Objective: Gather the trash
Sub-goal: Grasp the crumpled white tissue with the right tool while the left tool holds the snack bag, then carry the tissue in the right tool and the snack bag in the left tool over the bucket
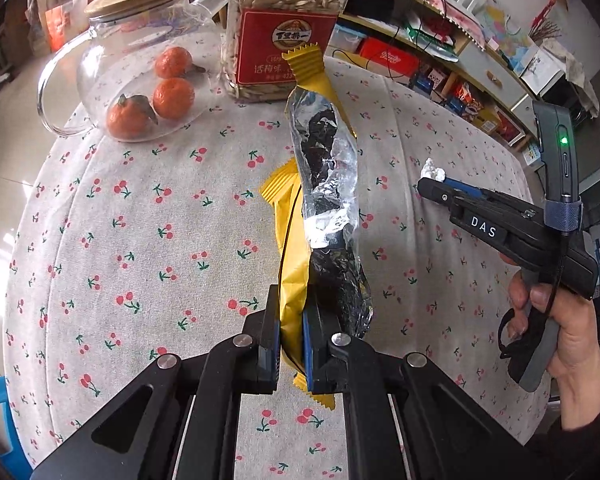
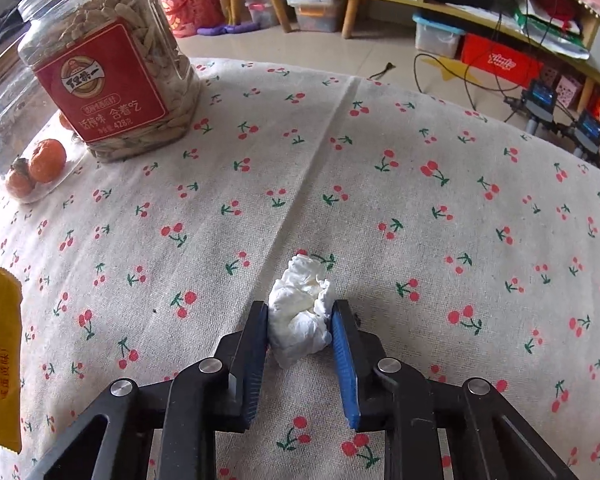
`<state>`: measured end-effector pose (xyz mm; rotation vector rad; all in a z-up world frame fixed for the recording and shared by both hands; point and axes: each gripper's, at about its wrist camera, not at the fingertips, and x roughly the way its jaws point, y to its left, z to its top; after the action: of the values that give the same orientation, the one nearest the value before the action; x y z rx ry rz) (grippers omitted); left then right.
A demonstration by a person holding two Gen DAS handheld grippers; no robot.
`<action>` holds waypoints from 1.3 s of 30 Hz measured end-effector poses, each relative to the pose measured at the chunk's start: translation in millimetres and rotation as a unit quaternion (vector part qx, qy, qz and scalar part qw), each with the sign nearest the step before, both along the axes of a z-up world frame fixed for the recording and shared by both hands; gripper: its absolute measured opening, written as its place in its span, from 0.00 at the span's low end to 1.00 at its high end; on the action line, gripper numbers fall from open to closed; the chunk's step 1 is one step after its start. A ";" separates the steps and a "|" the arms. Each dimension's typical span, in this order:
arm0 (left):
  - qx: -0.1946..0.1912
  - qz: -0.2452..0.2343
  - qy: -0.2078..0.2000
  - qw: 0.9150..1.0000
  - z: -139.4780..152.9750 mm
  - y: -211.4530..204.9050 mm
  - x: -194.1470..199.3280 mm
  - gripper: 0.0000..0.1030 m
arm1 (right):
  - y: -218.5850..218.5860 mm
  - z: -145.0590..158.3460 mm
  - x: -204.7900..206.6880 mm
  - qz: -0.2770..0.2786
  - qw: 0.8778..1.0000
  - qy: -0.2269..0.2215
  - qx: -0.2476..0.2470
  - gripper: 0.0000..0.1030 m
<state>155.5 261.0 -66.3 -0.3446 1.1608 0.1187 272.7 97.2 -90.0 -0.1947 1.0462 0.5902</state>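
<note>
Far left corner of the tabletop (image 1: 148, 216): glass jug (image 1: 132, 76) with tangerines (image 1: 172, 96) inside, seed jar (image 1: 278, 40) just beside it. Left gripper (image 1: 292, 344) clenched on a yellow foil wrapper (image 1: 328, 184), wrapper lifted above the cherry-print cloth near the table's middle. Toward the right edge: right gripper (image 2: 300, 344), pads pressing a crumpled white tissue (image 2: 302, 312) that rests on the cloth. A hand (image 1: 556, 320) works its trigger.

Both wrist views steeply down, close over tablecloth (image 1: 140, 208), sharing seed jar (image 2: 112, 80)
</note>
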 end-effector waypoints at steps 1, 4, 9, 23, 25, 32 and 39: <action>0.001 -0.003 -0.002 1.000 1.3 -2.9 0.2 0.08 | -4.4 2.2 -2.0 -0.003 1.000 0.001 0.002 0.27; 0.001 -0.014 -0.006 1.000 4.6 -13.2 -0.1 0.08 | -22.0 8.7 -9.7 -0.011 1.000 0.008 0.007 0.27; -0.007 -0.039 -0.012 0.999 10.3 -38.0 1.2 0.08 | -59.0 21.9 -30.1 -0.018 1.000 0.009 -0.004 0.27; -0.016 -0.143 -0.030 0.989 29.4 -151.7 -0.9 0.08 | -199.4 61.6 -86.7 -0.071 0.997 -0.001 -0.020 0.27; -0.019 -0.157 -0.029 0.987 29.2 -170.6 -1.1 0.08 | -221.9 65.6 -94.3 -0.085 0.996 -0.005 -0.019 0.27; -0.026 -0.196 -0.021 0.980 22.8 -227.8 -0.6 0.08 | -302.9 61.4 -105.0 -0.151 0.988 0.025 -0.001 0.27; -0.034 -0.240 -0.011 0.970 14.5 -272.1 0.6 0.08 | -366.6 59.7 -118.5 -0.185 0.981 0.044 0.020 0.27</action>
<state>156.0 -11.1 -51.9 -0.1171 1.1988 -0.3485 154.2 -269.5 -30.2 0.0636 1.1207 0.2832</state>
